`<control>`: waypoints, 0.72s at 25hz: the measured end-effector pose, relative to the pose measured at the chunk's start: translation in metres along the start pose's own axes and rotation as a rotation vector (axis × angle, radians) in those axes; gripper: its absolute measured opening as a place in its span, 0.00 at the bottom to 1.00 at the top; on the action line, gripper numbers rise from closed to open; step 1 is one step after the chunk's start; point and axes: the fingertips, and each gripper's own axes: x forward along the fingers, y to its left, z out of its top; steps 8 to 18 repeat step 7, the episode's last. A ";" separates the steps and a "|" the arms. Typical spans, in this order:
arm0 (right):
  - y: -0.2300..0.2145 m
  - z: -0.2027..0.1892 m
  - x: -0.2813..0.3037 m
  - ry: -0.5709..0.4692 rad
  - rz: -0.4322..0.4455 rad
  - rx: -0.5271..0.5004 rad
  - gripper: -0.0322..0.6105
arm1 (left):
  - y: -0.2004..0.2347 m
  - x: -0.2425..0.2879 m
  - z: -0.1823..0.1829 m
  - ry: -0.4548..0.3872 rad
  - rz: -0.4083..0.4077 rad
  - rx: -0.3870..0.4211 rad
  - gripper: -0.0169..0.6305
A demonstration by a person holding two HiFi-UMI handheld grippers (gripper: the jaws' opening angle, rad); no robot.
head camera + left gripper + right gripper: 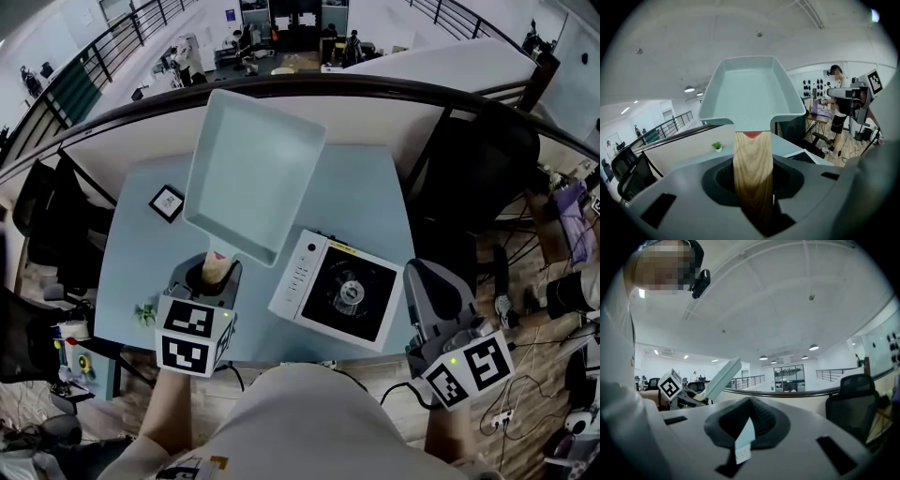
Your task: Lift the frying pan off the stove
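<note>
left hand-held gripper (753, 180) holds frying pan (750, 91) off stove (342, 292).

Worktop (375, 187) from above: the stove (342, 292) sits on its near right part. The frying pan (255, 169) hangs in the air to the stove's left and behind it, with its handle (218, 270) between the jaws of the left gripper (214, 281). A card (167, 202) lies left of the pan, a small plant (145, 314) sits at the near left edge, and the right gripper (424, 274) is just right of the stove.
</note>
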 end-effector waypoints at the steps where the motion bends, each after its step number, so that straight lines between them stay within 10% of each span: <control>1: 0.000 -0.001 0.000 0.003 0.000 0.000 0.05 | 0.000 0.000 0.000 -0.001 -0.002 -0.002 0.22; 18: 0.000 -0.005 -0.002 0.014 -0.001 0.000 0.05 | -0.002 0.000 -0.002 0.015 -0.002 0.005 0.22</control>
